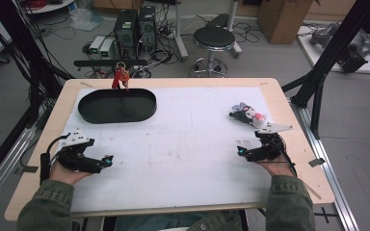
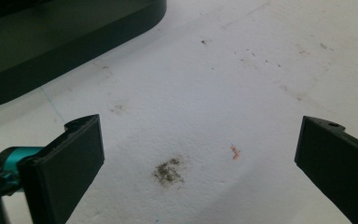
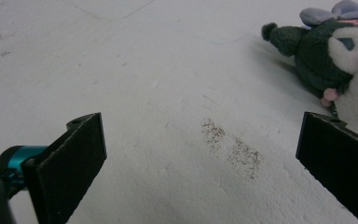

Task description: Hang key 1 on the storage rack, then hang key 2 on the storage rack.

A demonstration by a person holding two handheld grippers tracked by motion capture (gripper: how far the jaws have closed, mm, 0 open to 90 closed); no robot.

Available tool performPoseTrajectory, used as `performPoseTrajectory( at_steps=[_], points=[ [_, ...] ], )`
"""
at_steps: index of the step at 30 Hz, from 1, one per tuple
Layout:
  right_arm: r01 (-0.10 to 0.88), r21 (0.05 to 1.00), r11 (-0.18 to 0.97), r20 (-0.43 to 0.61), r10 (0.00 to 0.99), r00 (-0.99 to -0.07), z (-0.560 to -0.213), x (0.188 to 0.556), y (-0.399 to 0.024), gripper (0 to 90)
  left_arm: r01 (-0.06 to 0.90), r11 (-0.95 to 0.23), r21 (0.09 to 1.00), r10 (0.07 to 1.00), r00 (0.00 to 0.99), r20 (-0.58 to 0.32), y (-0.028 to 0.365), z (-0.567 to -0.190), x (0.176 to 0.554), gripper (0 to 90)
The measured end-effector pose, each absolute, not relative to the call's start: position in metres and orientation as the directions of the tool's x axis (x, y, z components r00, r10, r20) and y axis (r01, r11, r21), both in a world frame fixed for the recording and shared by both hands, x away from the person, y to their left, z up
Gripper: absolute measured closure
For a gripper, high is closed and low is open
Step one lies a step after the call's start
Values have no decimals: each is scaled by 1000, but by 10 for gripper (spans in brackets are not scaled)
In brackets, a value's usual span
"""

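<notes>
plush toy (image 3: 328,60): fuzzy cloth | tray (image 1: 117,105): matt black plastic | table cover (image 1: 188,144): rough white

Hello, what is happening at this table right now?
A person sits at the table holding a gripper in each hand. The left gripper and the right gripper both rest low over the white surface with jaws wide open, holding nothing. A small plush toy lies just beyond the right gripper, untouched. A black oval tray sits at the far left, with nothing visible inside.
</notes>
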State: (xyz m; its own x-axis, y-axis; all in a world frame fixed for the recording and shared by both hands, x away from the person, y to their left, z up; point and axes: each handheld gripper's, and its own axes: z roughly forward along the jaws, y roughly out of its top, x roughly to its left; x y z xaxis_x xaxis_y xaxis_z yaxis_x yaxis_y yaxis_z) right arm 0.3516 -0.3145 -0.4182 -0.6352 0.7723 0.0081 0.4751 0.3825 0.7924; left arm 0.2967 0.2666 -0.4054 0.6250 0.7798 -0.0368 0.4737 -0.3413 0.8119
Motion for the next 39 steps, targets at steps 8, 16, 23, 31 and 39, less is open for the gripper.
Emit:
performPoseTrajectory(
  at_steps=[8, 16, 23, 31, 39],
  points=[
    [469, 787, 401, -18, 775, -632, -413, 351, -309, 5, 464, -360, 809, 771, 636, -21, 265, -409, 295, 17],
    [467, 748, 472, -67, 753, -655, -408, 358, -302, 5, 467, -366, 805, 776, 630, -13, 264, -412, 296, 17],
    [474, 748, 464, -50, 752, -658, -400, 382, -310, 4, 474, -383, 793, 780, 626, 2, 265, -415, 299, 17],
    [528, 717, 455, -48, 788, -613, -384, 419, -329, 4, 504, -367, 782, 798, 602, -14, 270, -417, 304, 17],
    [576, 689, 439, -59, 826, -560, -383, 448, -347, 5, 520, -334, 786, 812, 582, -41, 274, -418, 304, 17]
  ],
)
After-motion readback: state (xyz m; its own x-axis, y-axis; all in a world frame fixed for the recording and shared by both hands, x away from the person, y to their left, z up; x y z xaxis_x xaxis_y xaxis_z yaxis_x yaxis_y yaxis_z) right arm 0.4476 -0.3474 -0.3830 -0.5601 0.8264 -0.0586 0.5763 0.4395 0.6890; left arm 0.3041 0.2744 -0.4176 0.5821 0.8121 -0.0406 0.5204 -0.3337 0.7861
